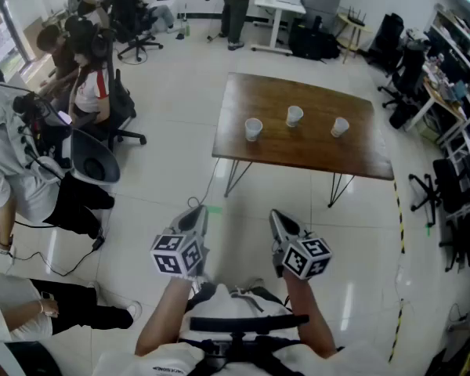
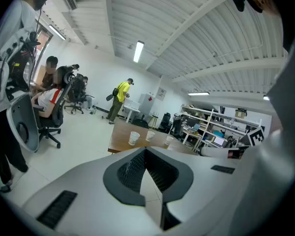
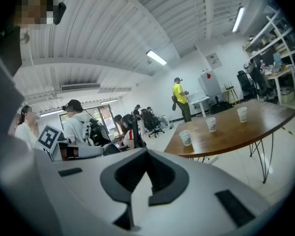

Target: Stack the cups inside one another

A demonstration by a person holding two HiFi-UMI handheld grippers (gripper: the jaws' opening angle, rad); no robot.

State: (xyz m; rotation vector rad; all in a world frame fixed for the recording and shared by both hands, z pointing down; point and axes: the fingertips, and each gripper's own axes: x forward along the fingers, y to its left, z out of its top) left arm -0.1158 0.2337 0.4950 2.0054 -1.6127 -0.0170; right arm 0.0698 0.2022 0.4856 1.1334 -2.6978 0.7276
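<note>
Left tool (image 1: 197,212) & right tool (image 1: 279,216) both pressed together, nothing btwn them. Three cups (image 1: 294,116) stand apart on the tabletop (image 1: 313,153) – well ahead, out of reach. Approach first, spread one tool, then pinch an end cup's rim lightly – paper probably crushes.

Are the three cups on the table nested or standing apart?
Apart: left cup, middle cup and right cup stand upright, spaced along the table.

head: steeply down | gripper views: forward, far | shared: table (image 1: 298,153), cups (image 1: 294,116)
</note>
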